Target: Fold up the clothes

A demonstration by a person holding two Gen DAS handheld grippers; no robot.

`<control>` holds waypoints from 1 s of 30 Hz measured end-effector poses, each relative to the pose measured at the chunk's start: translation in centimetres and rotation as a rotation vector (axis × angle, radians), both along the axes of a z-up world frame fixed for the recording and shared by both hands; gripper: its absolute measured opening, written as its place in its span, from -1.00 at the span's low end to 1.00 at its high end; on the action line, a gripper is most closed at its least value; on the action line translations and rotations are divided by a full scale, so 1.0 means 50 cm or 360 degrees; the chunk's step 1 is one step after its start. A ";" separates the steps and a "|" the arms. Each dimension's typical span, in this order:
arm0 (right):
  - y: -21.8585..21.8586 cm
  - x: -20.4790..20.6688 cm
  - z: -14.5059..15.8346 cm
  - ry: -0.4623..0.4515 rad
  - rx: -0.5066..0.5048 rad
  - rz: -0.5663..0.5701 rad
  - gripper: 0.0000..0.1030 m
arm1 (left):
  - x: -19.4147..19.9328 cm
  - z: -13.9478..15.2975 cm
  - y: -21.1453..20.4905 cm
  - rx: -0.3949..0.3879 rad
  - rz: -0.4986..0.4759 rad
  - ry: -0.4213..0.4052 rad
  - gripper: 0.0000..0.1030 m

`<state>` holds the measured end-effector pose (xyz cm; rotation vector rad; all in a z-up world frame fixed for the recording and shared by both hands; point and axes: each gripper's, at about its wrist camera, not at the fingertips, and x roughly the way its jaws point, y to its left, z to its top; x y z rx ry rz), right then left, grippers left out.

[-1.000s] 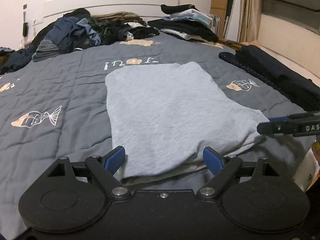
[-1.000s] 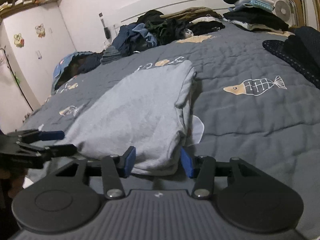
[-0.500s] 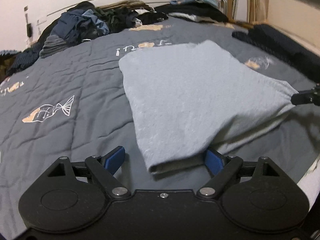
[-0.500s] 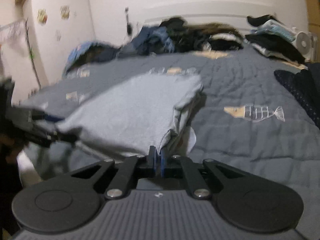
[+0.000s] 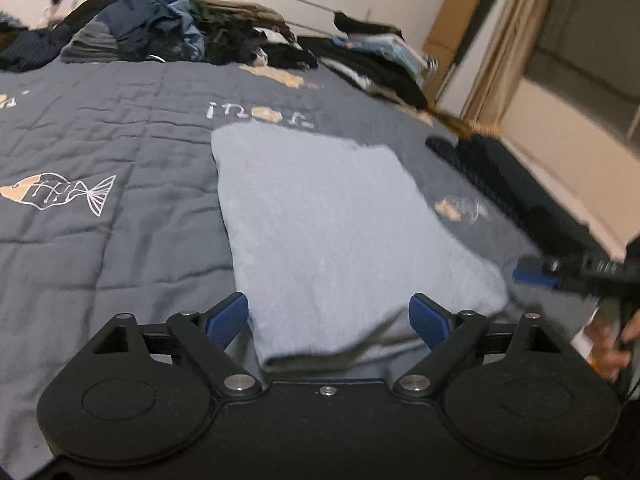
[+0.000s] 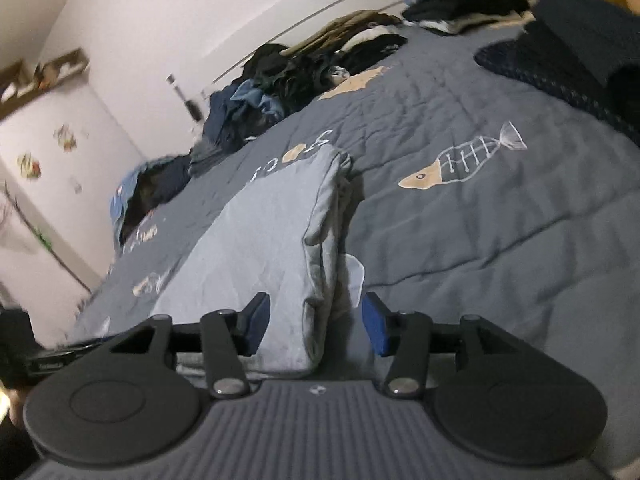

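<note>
Left tool (image 5: 328, 320) jaws wide, nothing gripped; folded grey garment (image 5: 340, 232) lies flat on the bed (image 5: 120, 128) just ahead, near edge between the pads. Right tool (image 6: 316, 324) jaws have just been opening, part-open now, garment's folded corner between them, pads not pressing. Loose clothes pile (image 5: 160, 36) far ahead by the headboard. No containers.

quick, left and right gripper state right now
left gripper: open, around the folded grey shirt edge, no grip.
right gripper: open, just released the shirt corner.
</note>
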<state>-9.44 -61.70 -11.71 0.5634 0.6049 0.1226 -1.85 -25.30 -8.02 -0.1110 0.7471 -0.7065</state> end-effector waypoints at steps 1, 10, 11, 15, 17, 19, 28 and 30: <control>0.002 0.001 -0.003 -0.0008 -0.0011 -0.0011 -0.02 | 0.005 0.004 0.004 -0.0018 0.0029 -0.0001 0.69; 0.028 0.005 0.000 -0.0048 -0.0020 0.0028 -0.01 | -0.089 0.021 -0.084 0.0389 -0.0198 -0.0607 0.41; 0.031 0.006 0.001 -0.0054 -0.0015 0.0036 -0.01 | -0.114 0.016 -0.102 0.0526 -0.0257 -0.0732 0.36; 0.043 0.015 -0.004 -0.0074 0.0004 0.0087 -0.01 | -0.172 -0.016 -0.158 0.0911 -0.0460 -0.1064 0.24; 0.049 0.021 -0.008 -0.0083 0.0013 0.0118 -0.01 | -0.187 -0.038 -0.180 0.1078 -0.0520 -0.1196 0.24; 0.054 0.026 -0.014 -0.0087 0.0008 0.0146 -0.01 | -0.199 -0.063 -0.193 0.1198 -0.0609 -0.1274 0.24; 0.052 0.042 -0.020 -0.0048 0.0025 0.0162 0.00 | -0.207 -0.123 -0.228 0.1377 -0.0686 -0.1461 -0.49; 0.053 0.041 -0.017 -0.0055 0.0036 0.0165 0.00 | -0.209 -0.122 -0.233 0.1371 -0.0689 -0.1468 -0.70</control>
